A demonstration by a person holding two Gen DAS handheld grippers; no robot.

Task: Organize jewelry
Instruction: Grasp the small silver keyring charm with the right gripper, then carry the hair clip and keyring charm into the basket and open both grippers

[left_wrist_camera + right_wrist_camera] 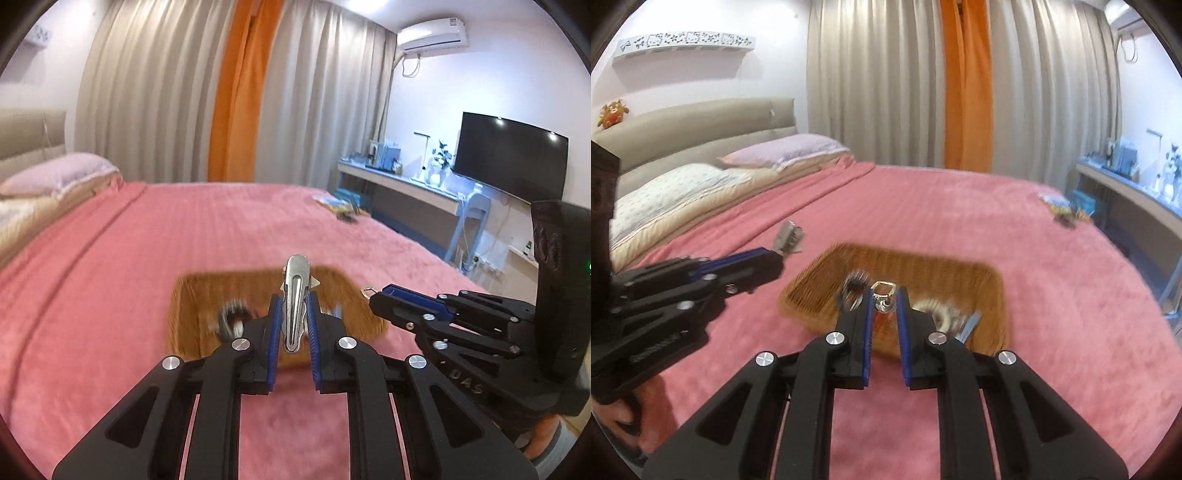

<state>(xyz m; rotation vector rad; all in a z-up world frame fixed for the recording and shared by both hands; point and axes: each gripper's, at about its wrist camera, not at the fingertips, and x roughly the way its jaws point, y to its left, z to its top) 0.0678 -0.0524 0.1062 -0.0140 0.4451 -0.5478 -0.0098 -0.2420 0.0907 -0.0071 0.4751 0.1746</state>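
Observation:
A brown woven basket (369, 314) (916, 266) lies on the pink bed and holds several jewelry pieces, among them a dark scrunchie (232, 312) (855, 282) and a white beaded bracelet (934, 308). My left gripper (294, 317) is shut on a silver hair clip (295, 291), held above the basket; it also shows in the right wrist view (775, 254) with the clip (790, 234). My right gripper (885, 310) is shut on a small metal clasp (882, 291) above the basket, and it also shows in the left wrist view (373, 297).
The pink blanket (147, 258) covers the bed, with pillows (786, 151) at the headboard. A small heap of items (341, 208) (1065, 212) lies near the far right edge. A desk (399, 184) and TV (509, 155) stand beyond.

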